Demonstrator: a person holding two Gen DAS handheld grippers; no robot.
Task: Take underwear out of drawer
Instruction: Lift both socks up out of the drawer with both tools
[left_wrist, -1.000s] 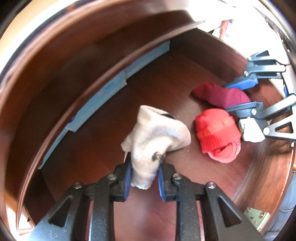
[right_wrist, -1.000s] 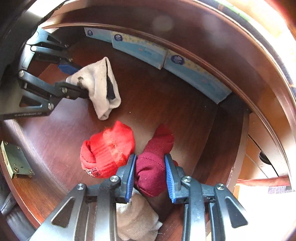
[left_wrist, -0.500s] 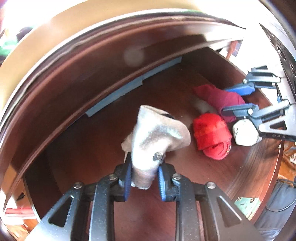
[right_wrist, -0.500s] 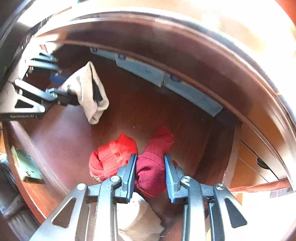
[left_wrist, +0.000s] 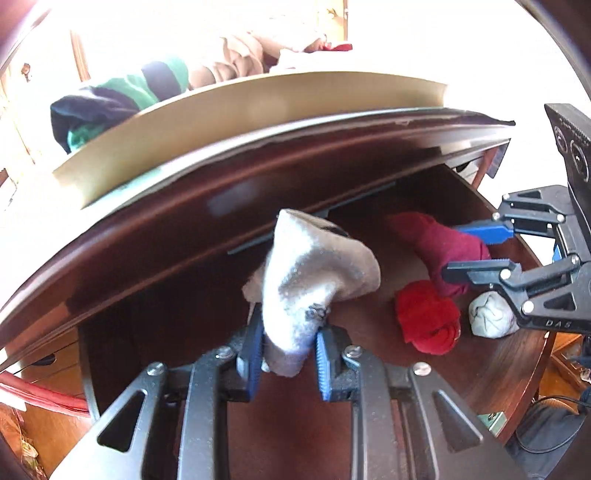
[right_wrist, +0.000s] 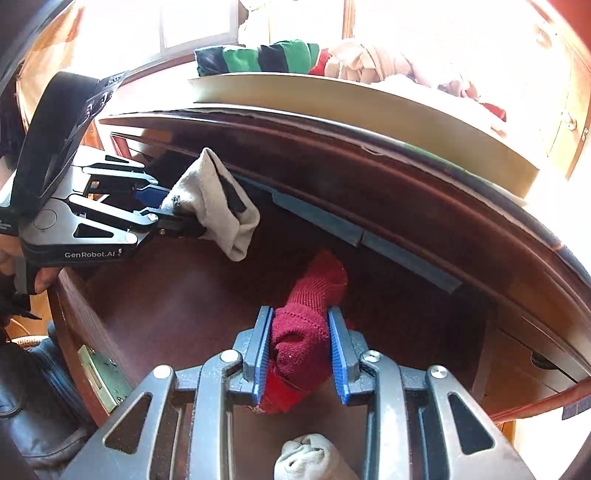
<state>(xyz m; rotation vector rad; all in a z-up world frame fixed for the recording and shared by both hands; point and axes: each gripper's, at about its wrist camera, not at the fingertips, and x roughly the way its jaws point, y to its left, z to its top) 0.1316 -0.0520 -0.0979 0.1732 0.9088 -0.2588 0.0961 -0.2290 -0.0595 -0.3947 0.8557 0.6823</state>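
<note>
Drawer (left_wrist: 509, 373) of dark wood lies open under both cameras, and I have a piece pinched in each gripper. My left gripper (left_wrist: 290, 354) is clamped on a pale grey sock (left_wrist: 314, 273), its blue pads pressing the cloth on both sides, the rest of it bunched up ahead of the fingers and clear of the drawer floor. From the right wrist I see that same sock (right_wrist: 218, 206) sticking out of the left gripper (right_wrist: 173, 210) near the drawer's back wall. My right gripper (right_wrist: 299, 354) is pinching a maroon sock (right_wrist: 310, 314), which stands up between the pads; from the left wrist it (left_wrist: 439, 243) shows gripped by the right gripper (left_wrist: 476, 247). Still on the drawer floor are a red bundle (left_wrist: 428, 317) and, just beside it, a small white roll (left_wrist: 491, 314). A blue strip (right_wrist: 369, 240) runs along the drawer's back wall. On the cabinet top (right_wrist: 369, 99) above lies a green-and-navy striped garment (right_wrist: 258, 59) among other clothes
</note>
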